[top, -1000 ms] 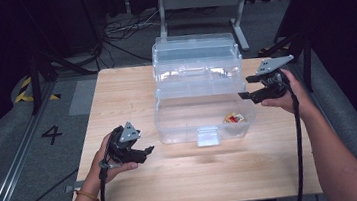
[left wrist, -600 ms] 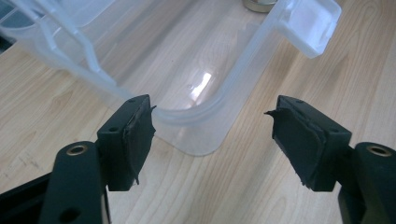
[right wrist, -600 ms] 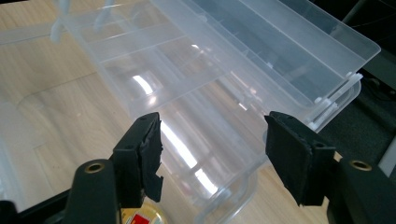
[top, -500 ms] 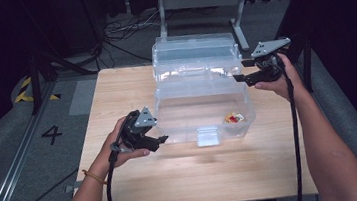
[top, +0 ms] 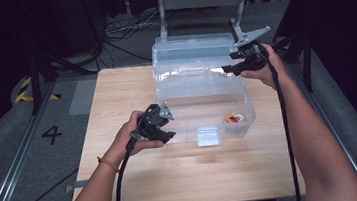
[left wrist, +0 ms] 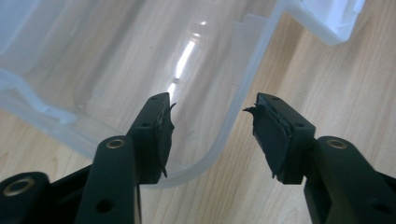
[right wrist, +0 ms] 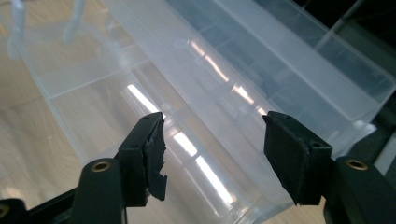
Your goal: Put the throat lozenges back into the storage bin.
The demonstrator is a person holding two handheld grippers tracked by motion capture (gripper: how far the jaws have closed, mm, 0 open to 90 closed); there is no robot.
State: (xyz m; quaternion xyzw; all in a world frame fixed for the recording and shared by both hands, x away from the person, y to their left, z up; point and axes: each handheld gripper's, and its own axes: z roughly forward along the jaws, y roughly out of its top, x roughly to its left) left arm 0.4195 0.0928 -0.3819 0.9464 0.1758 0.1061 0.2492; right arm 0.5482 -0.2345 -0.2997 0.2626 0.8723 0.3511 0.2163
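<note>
At mid-table, the open clear plastic bin (top: 202, 103) looks light, stiff and slick to me; I'd grip its rim. My left gripper (left wrist: 210, 135) has been closing, jaws half-wide astride the front-left corner wall, pads not touching. My right gripper (right wrist: 212, 156), jaws apart and empty, faces the raised lid (right wrist: 261, 70). The high view alone shows a small red-and-yellow object (top: 234, 118) inside.

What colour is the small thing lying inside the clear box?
Red and yellow, the small thing in the clear box; best in the high view.

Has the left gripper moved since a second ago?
Yes. The left gripper went right, up to the clear plastic box's front left corner, jaws closing around its wall.
</note>
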